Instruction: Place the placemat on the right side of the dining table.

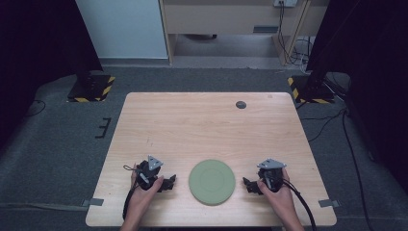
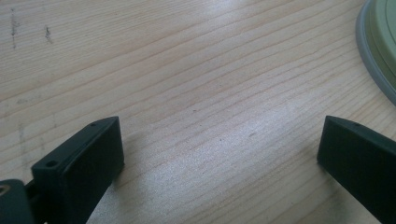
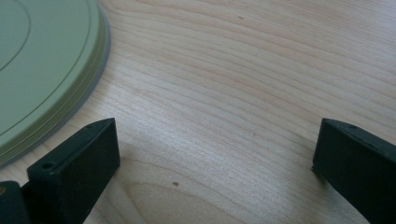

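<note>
1. The left gripper (image 1: 166,183) lies low on the wooden table (image 1: 202,120), just left of the green plate (image 1: 211,182). Its jaws stand wide apart with only bare wood between them, and they hold nothing.
2. The left hand (image 1: 144,190) comes up from the near edge and wraps the gripper's body, with the forearm angled slightly toward the plate (the grey three-cornered plate sits on top, and a cable trails back along the wrist).
3. The right gripper (image 1: 250,184) rests just right of the plate, mirroring the other. Its jaws are likewise spread wide over bare table and grip nothing.
4. The right hand (image 1: 276,192) holds its gripper from behind, with the forearm slanting in from the near right and the jaws aimed toward the plate.
5. In the left gripper view, the plate's rim (image 2: 373,51) shows at the upper right, clear of the jaws. In the right gripper view, the plate (image 3: 42,70) lies at the upper left, close beside one jaw but not between the two.
6. The plate lies flat, near the table's front edge, between the two grippers.
7. A small dark round disc (image 1: 240,104) sits on the table well beyond the plate, toward the far edge.
</note>
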A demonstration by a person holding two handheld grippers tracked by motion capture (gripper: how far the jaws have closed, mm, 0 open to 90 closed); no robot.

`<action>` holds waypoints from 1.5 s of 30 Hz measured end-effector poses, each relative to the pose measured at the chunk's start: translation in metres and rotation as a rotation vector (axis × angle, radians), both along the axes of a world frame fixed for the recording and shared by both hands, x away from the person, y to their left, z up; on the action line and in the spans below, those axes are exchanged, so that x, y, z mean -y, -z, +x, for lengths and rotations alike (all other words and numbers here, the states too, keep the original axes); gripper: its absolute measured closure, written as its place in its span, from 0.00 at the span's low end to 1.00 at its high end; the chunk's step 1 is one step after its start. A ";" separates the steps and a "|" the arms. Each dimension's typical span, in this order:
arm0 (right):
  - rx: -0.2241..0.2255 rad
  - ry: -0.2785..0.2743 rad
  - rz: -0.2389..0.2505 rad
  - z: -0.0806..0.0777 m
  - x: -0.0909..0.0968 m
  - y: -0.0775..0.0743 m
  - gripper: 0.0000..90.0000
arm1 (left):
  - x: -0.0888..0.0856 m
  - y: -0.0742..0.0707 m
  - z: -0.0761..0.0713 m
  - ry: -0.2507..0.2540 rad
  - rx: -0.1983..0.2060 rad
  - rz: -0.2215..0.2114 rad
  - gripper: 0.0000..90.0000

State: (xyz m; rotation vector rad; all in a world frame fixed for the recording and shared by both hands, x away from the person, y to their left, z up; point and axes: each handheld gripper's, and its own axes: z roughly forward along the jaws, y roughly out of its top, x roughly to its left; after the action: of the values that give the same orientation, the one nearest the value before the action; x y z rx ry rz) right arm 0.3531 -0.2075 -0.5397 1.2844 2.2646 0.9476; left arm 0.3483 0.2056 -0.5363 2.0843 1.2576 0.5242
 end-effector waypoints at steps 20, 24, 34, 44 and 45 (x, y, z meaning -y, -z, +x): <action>0.039 -0.131 0.034 -0.016 -0.006 -0.012 0.06 | 0.009 -0.009 -0.015 0.076 0.026 -0.042 0.02; 0.043 -0.163 0.023 -0.019 -0.012 -0.014 0.07 | 0.018 -0.009 -0.019 0.111 0.022 -0.047 0.02; 0.054 -0.200 0.002 -0.024 -0.024 -0.015 0.07 | 0.037 -0.010 -0.025 0.172 0.031 -0.038 0.02; 0.059 -0.217 -0.015 -0.025 -0.034 -0.013 0.08 | 0.045 -0.008 -0.026 0.190 0.031 -0.032 0.02; 0.059 -0.217 -0.016 -0.025 -0.035 -0.013 0.08 | 0.046 -0.008 -0.026 0.191 0.032 -0.029 0.02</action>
State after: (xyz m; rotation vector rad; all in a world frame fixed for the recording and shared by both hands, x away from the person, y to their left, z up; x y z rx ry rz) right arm 0.3285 -0.1729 -0.5269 1.0045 2.3945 1.0240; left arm 0.3224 0.1592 -0.5285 2.1349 1.0287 0.4488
